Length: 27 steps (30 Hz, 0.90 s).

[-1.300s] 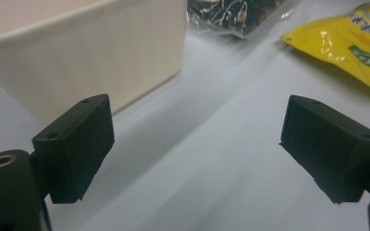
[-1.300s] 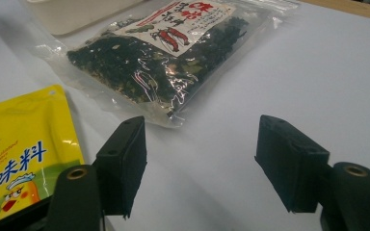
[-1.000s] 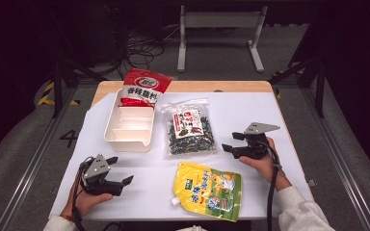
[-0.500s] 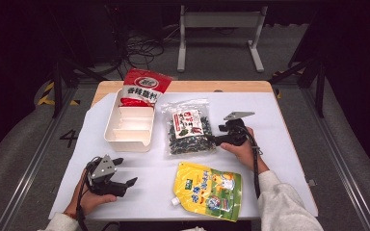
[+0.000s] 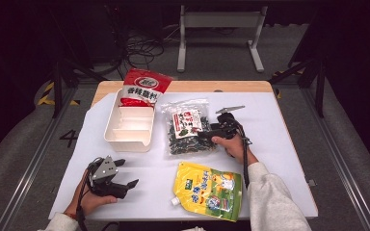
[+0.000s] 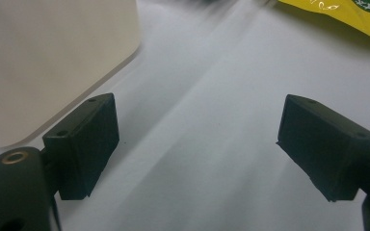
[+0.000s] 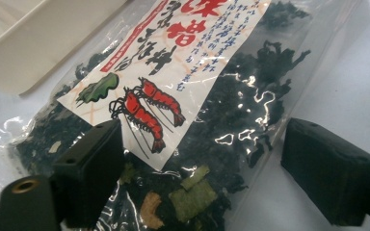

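Note:
A clear bag of dark dried seaweed with a shrimp label (image 5: 188, 127) lies flat mid-table. My right gripper (image 5: 204, 133) reaches in from the right and hangs at the bag's right edge. In the right gripper view, that gripper (image 7: 202, 144) has the bag (image 7: 207, 96) spread under its wide black jaws, which have just been opening; neither pad presses on it. My left gripper (image 5: 127, 173) rests near the front left of the white mat, open. The left gripper view shows only bare mat between the jaws of this gripper (image 6: 197, 130).
A white divided tray (image 5: 130, 126) stands left of the seaweed bag, its wall (image 6: 53, 57) close to the left gripper. A red sachet (image 5: 144, 85) leans at the tray's far end. A yellow spouted pouch (image 5: 209, 190) lies near the front edge.
My right gripper has travelled left across the mat and slightly down, from the right side to the seaweed bag's edge. The left hand has stayed put.

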Tool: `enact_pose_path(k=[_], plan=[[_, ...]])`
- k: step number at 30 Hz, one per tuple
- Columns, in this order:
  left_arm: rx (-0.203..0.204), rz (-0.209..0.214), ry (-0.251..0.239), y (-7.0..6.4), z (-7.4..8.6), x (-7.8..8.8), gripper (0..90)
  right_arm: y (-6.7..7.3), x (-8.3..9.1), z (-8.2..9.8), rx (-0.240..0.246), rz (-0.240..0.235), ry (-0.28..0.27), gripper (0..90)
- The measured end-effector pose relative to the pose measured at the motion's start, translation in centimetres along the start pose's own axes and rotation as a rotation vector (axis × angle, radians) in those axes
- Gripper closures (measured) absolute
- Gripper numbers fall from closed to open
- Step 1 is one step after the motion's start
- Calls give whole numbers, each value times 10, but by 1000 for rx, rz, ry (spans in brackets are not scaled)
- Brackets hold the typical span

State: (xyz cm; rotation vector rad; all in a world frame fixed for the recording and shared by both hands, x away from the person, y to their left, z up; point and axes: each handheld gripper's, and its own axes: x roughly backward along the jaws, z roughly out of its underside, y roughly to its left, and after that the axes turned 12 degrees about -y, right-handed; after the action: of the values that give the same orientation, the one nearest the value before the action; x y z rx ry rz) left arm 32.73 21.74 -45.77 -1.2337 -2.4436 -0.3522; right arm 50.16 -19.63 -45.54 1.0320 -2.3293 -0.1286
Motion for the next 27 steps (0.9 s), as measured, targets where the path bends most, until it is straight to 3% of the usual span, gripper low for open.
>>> enact_pose_path(k=[4, 10, 13, 17, 20, 22, 27], plan=[[-8, 8, 1, -1, -1, -2, 149, 0, -1, -2, -25, -40, 30, 318], [-7, 19, 0, -1, -2, -4, 151, 0, -1, -2, -68, -81, 40, 455], [6, 25, -1, -1, -3, -6, 151, -1, 4, -1, -73, -91, 22, 600], [29, 33, -24, -1, -8, -8, 161, 2, 7, 0, -36, -80, 8, 650], [42, 50, -37, -3, -13, -12, 174, 3, 15, 1, 1, -78, -21, 789], [57, 65, -45, -4, -17, -15, 177, 3, 20, 3, 23, -81, -48, 809], [35, 91, -36, -10, -30, -28, 168, 11, 26, 5, 92, -77, -79, 819]])
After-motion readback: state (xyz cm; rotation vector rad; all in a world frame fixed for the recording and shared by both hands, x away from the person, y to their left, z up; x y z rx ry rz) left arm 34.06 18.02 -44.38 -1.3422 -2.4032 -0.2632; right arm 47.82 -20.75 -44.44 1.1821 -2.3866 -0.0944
